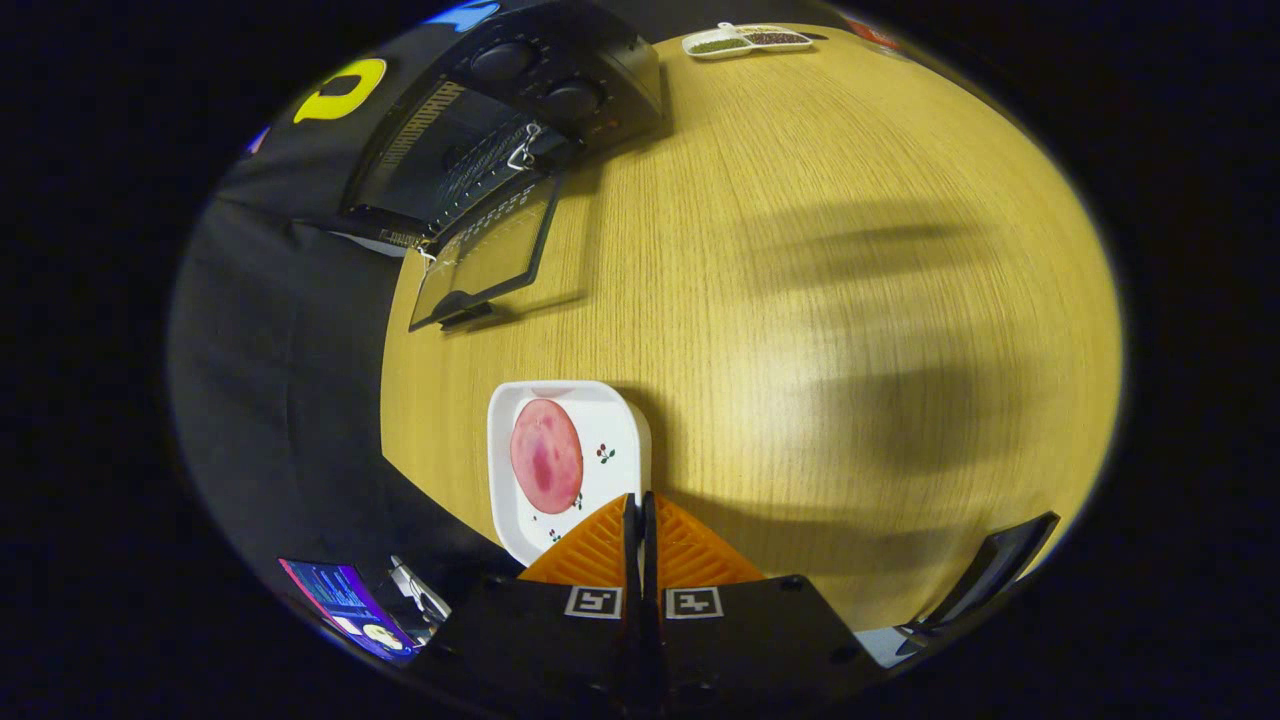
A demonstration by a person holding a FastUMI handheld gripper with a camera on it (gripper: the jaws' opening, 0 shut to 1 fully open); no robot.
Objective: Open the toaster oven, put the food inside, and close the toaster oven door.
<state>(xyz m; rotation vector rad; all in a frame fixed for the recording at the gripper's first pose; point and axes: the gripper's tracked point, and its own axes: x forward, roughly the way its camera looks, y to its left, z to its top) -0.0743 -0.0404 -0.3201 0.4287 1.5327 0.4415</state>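
Currently gripper fingers pressed together, nothing held — ham slice on white plate seen just ahead at 11 o'clock; toaster oven, door open, noted beyond at 11 o'clock

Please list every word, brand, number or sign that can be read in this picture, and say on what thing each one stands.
No text here can be read.
Black toaster oven, door open: pale print on its front, too blurred to read.
White square plate holding a pink round slice of meat: small cherry pictures, no words.
Gripper, its fingers closed together at the plate's edge: two square black-and-white marker patterns, no letters.
White divided dish on the wooden table: no writing visible.
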